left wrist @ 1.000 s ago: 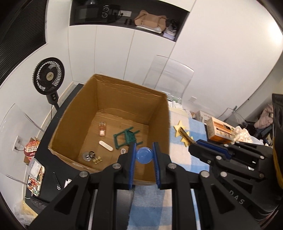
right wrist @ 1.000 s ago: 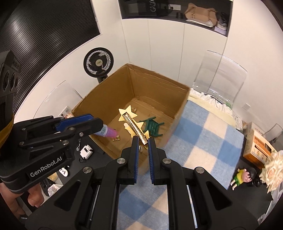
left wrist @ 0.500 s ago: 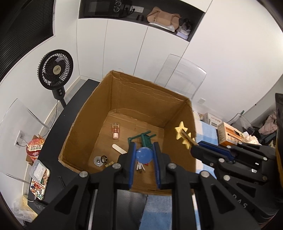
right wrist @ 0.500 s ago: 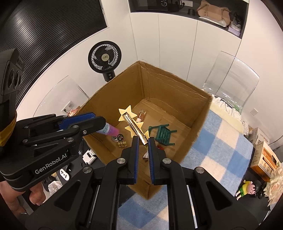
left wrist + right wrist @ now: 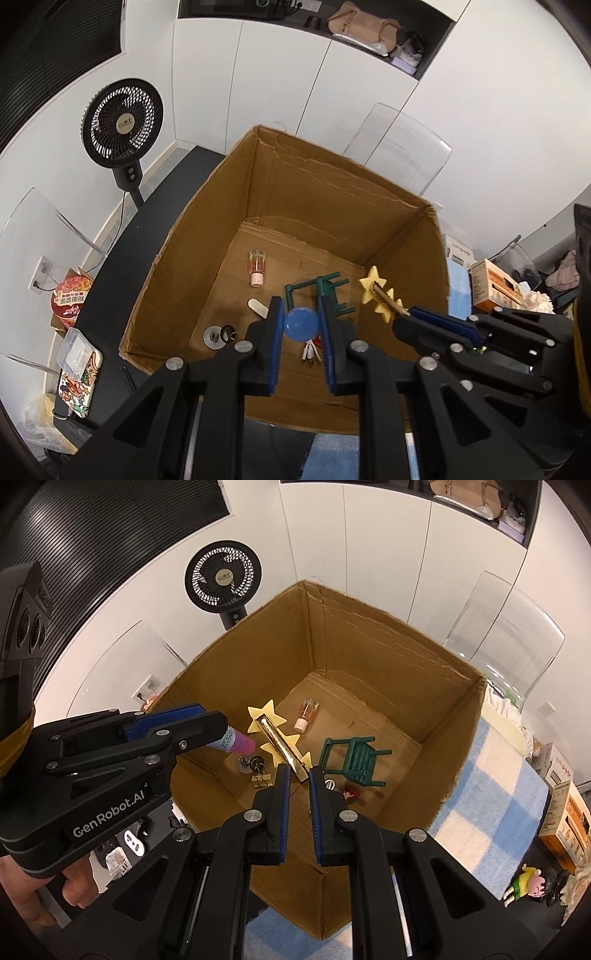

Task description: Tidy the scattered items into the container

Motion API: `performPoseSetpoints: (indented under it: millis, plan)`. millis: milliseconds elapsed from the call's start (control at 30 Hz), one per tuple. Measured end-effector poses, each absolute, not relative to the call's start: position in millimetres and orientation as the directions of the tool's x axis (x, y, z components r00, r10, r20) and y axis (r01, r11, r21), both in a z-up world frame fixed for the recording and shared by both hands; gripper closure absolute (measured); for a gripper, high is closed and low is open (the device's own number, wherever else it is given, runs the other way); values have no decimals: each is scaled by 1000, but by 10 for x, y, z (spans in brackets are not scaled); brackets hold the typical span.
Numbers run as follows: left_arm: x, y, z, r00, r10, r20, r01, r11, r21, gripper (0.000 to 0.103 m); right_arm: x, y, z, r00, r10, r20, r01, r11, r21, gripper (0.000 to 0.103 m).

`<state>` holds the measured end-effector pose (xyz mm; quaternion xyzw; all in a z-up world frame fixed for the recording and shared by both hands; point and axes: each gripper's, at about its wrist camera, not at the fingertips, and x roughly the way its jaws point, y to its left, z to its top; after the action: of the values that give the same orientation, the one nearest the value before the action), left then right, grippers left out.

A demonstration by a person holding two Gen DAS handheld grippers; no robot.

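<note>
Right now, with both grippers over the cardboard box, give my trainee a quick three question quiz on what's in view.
1. True or false: the right gripper is shut on a gold hair clip with stars.
2. What does the left gripper hold: A) a glass bottle, B) a small tube with a round blue end, C) a key ring?
3. Which piece of toy furniture lies on the floor of the cardboard box?

Key
1. True.
2. B; from the right wrist view its body is purple.
3. A green toy chair, tipped on its side.
</note>
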<state>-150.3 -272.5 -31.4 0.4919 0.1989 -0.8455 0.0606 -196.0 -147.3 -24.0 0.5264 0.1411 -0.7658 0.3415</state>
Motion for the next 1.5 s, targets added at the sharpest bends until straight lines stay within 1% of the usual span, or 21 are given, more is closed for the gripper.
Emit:
performPoseSetpoints:
  millis: [533,967,1033,1067,1100,1133,1167,1200,1233,1267,1333,1367,1433,1500]
  plan:
    - [-1535,-2730,-562,-458,102,-883,309,-913,-266,84,-2044,-1514,-458,-183,-361,-915,656,-738,160,92]
    - [-1510,-2708,-636,-438,100,-893,324,-910,-260,84,-2040,-1463,-525,-175,-345,-922,643,-749,158,92]
    - [-1516,-2712,-656,-428,93,-899,336,-907,-254,84,-2042,-1446,-527,-183,-336,-924,634,-758,150,90]
    - [-1518,-2716,-673,-421,87,-903,342,-907,-247,84,-2045,-1434,-528,-189,-331,-924,628,-764,145,86]
    - [-1516,-2714,-686,-415,80,-906,344,-908,-237,84,-2048,-1422,-529,-195,-326,-925,622,-770,141,68]
    - [-1514,-2706,-700,-410,69,-910,342,-913,-223,74,-2053,-1404,-523,-201,-325,-924,614,-777,140,46]
    - [-1507,-2701,-710,-406,55,-912,343,-916,-208,54,-2058,-1376,-508,-207,-330,-921,604,-784,145,39]
    - [-1492,-2710,-714,-408,36,-912,351,-916,-193,43,-2064,-1349,-492,-214,-334,-918,593,-791,150,34]
    - [-1475,-2726,-717,-411,22,-911,359,-915,-184,26,-2071,-1323,-479,-220,-336,-916,585,-797,152,34]
    - [-1460,-2743,-718,-415,12,-910,365,-914,-179,15,-2081,-1299,-468,-224,-335,-915,579,-801,151,32]
    - [-1436,-2774,-715,-424,10,-906,366,-913,-181,5,-2099,-1253,-446,-231,-333,-914,569,-808,151,21]
    - [-1431,-2772,-710,-426,6,-905,362,-915,-176,1,-2106,-1232,-433,-234,-335,-913,566,-810,152,18]
    - [-1422,-2767,-701,-429,-2,-903,355,-920,-167,0,-2114,-1202,-411,-241,-336,-911,562,-813,151,10]
    - [-1424,-2746,-700,-423,-8,-906,350,-924,-155,0,-2109,-1185,-384,-252,-333,-909,563,-814,142,4]
